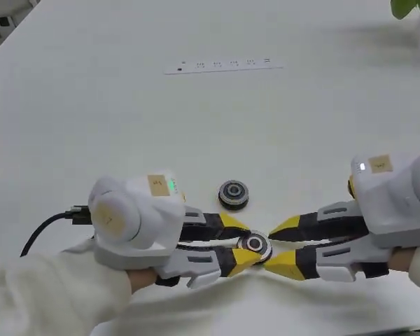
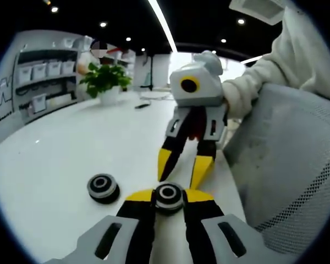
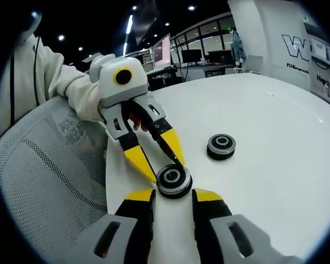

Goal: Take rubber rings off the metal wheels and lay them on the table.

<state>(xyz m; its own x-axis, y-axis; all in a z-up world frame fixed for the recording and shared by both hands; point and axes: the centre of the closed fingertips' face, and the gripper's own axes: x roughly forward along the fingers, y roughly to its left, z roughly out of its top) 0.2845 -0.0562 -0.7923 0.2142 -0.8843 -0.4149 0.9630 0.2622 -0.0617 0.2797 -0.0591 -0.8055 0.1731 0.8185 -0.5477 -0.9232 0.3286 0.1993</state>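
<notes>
A metal wheel with a black rubber ring [image 1: 254, 244] sits at the near edge of the white table [image 1: 126, 126]. My left gripper [image 1: 246, 241] is shut on that wheel [image 2: 168, 196], its yellow tips pressing both sides. Facing it from the right, my right gripper [image 1: 278, 245] stands open, its tips just short of the wheel [image 3: 174, 180]. In the right gripper view, the right gripper [image 3: 173, 197] has the wheel in front of its gap, with the left gripper [image 3: 168, 169] beyond. A second ringed wheel [image 1: 233, 194] lies flat on the table just behind them.
A white power strip [image 1: 224, 65] lies far back on the table. A black cable [image 1: 45, 227] trails from the left gripper. A potted plant [image 2: 104, 80] stands at the table's far end. A grey mesh chair [image 2: 286, 165] is close to the table's near edge.
</notes>
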